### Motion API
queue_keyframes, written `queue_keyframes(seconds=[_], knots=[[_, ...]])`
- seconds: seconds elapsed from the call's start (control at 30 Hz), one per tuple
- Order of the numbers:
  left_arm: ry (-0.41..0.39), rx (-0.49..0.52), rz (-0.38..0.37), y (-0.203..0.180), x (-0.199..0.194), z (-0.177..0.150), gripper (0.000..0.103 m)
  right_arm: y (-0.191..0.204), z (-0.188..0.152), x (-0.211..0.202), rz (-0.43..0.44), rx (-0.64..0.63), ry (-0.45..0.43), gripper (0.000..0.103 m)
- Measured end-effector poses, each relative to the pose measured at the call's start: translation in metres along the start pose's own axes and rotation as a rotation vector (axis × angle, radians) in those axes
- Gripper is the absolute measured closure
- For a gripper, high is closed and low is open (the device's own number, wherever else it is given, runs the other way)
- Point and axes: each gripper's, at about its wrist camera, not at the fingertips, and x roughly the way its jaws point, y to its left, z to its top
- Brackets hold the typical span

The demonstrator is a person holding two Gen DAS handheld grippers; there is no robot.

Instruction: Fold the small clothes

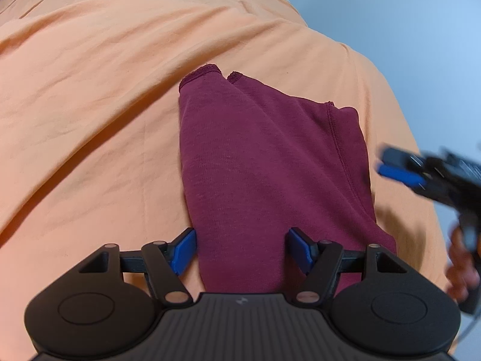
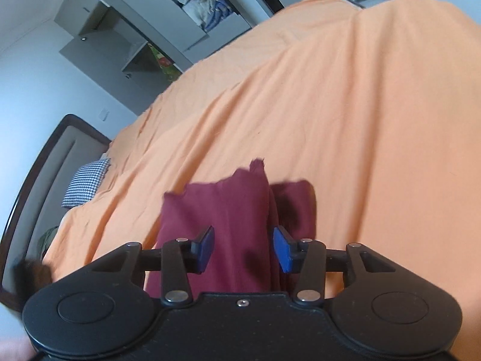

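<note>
- Left gripper [image 1: 240, 251]: the two blue pads are spread wide; one pad [image 1: 185, 251] lies just outside the garment's left edge, the other over the cloth. Nothing is pinched between them.
- Maroon garment [image 1: 264, 162]: folded into a long narrow shape on the orange bedsheet [image 1: 90, 105]. It runs forward from between the left gripper's fingers, with hemmed cuffs or leg ends at the far end and a stitched seam along the side towards the right gripper.
- Right gripper, seen from the left wrist [image 1: 390, 165]: blurred, beside the garment's seamed edge and apart from it, held by a hand [image 1: 460, 267]. From this view its opening cannot be told.
- Right gripper, own view [image 2: 243, 248]: the blue fingers [image 2: 282, 251] stand apart with a clear gap, and the folded garment [image 2: 228, 228] fills the space between and ahead of them. Whether the pads touch the cloth cannot be told; they are not pressed onto it.
- Beyond the right fingertips: the orange sheet stretches away; a checked pillow [image 2: 85, 182] lies by the dark bed frame [image 2: 36, 162] on the left, with grey shelving [image 2: 126, 42] against the wall behind.
</note>
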Motion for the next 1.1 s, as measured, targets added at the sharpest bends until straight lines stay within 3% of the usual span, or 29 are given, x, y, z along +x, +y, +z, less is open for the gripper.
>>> queue_keyframes(seconds=[0.07,0.17,0.2,0.37,0.47,0.57,0.67,0.77,0.87,0.93,0.97,1.07,1.1], knots=[[0.0,0.003,0.001,0.0,0.0,0.0,0.031,0.0,0.005,0.019,-0.006,-0.003,0.02,0.067],[-0.003,-0.003,0.006,0.001,0.001,-0.001,0.031,0.002,0.004,0.031,-0.016,-0.014,0.033,0.094],[-0.003,-0.008,0.004,0.002,0.002,-0.001,0.031,0.003,0.004,0.033,-0.022,-0.025,0.032,0.097],[-0.007,-0.014,-0.006,0.002,0.0,-0.002,0.028,-0.009,0.017,0.023,-0.071,-0.025,-0.028,0.098],[-0.002,-0.003,0.001,0.0,0.001,-0.002,0.028,-0.01,0.015,0.035,-0.125,-0.063,0.007,0.098],[0.006,0.003,0.009,0.0,0.003,-0.001,0.028,-0.009,0.008,0.04,-0.158,-0.072,0.041,0.089],[0.005,-0.004,0.007,0.0,0.003,0.0,0.028,-0.004,0.0,0.017,-0.117,-0.032,-0.012,0.084],[0.003,-0.007,0.004,0.0,0.002,0.0,0.028,0.011,-0.018,-0.014,-0.015,-0.026,-0.05,0.083],[0.004,-0.011,0.002,-0.001,0.004,-0.001,0.028,0.017,-0.046,-0.022,0.079,-0.022,0.017,0.079],[0.005,-0.012,0.003,0.0,0.004,-0.002,0.028,0.014,-0.066,-0.017,0.082,-0.037,0.075,0.079],[0.007,-0.011,0.002,0.001,0.004,-0.002,0.028,0.012,-0.073,-0.013,0.06,-0.041,0.097,0.081],[0.013,0.0,0.004,0.002,0.002,-0.003,0.027,-0.013,-0.091,-0.017,-0.032,-0.01,0.121,0.1],[0.014,0.004,0.005,0.003,0.002,-0.003,0.027,-0.024,-0.093,-0.023,-0.039,0.043,0.119,0.098]])
